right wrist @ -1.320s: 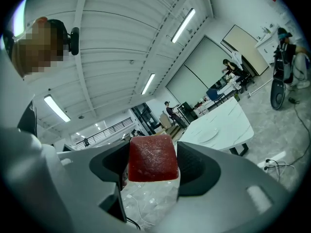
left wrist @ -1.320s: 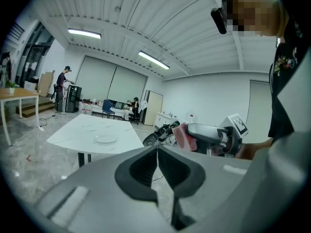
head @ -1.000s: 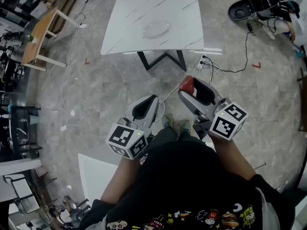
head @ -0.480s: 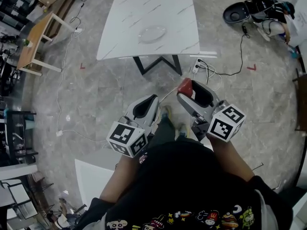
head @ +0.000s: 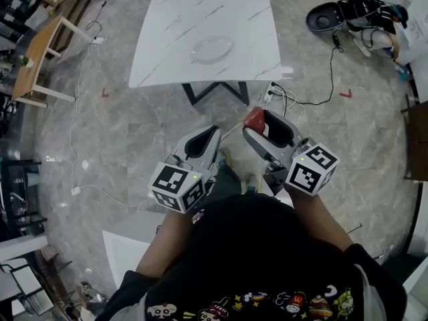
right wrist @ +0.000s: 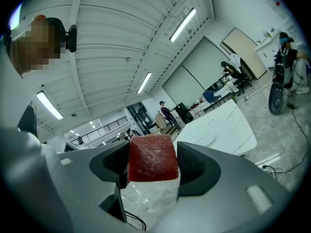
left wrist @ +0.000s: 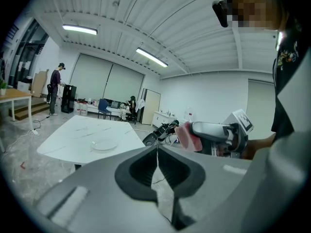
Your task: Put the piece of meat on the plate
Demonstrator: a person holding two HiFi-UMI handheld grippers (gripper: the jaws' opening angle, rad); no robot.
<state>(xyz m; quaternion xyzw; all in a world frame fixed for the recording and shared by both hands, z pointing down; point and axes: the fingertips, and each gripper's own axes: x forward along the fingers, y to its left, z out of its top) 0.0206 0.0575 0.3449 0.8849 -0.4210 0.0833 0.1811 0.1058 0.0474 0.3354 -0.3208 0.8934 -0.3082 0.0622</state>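
currently pinching the piece of meat (right wrist: pixel 151 159) by its two flat sides in the right gripper (head: pixel 255 121), up over the floor (head: pixel 134 132), well short of the plate (head: pixel 212 47) on the white table (head: pixel 167 25). looks light, fairly firm, possibly slick, so worth squeezing evenly. clenched on nothing with the left gripper (left wrist: pixel 156 152).

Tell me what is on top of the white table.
Only the plate, which looks empty, near the middle of the white table. The tabletop covers most of its dark base.
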